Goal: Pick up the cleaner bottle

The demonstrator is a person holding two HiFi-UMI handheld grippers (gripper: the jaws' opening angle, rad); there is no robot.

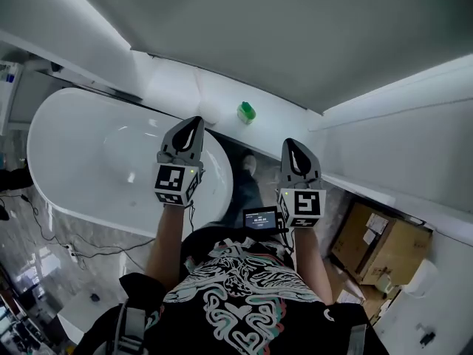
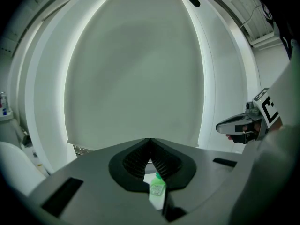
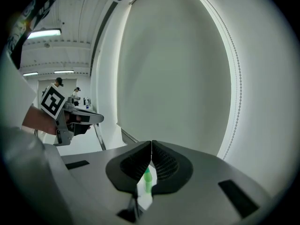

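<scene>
The cleaner bottle (image 1: 246, 112) is small and green and stands upright on a white ledge (image 1: 281, 117) behind the bathtub. My left gripper (image 1: 196, 123) is shut with nothing in it, short of the bottle and to its left. My right gripper (image 1: 293, 146) is also shut and empty, nearer to me and to the bottle's right. In the left gripper view the bottle (image 2: 157, 187) shows below the shut jaws of the left gripper (image 2: 149, 143), with the right gripper (image 2: 243, 124) off to the side. The right gripper view shows the bottle (image 3: 147, 179) under the closed right gripper (image 3: 151, 145).
A white freestanding bathtub (image 1: 89, 161) fills the left, under my left arm. A cardboard box (image 1: 377, 239) sits on the floor at the lower right. Cables trail on the marble floor (image 1: 44, 250) at the left. Plain white walls rise behind the ledge.
</scene>
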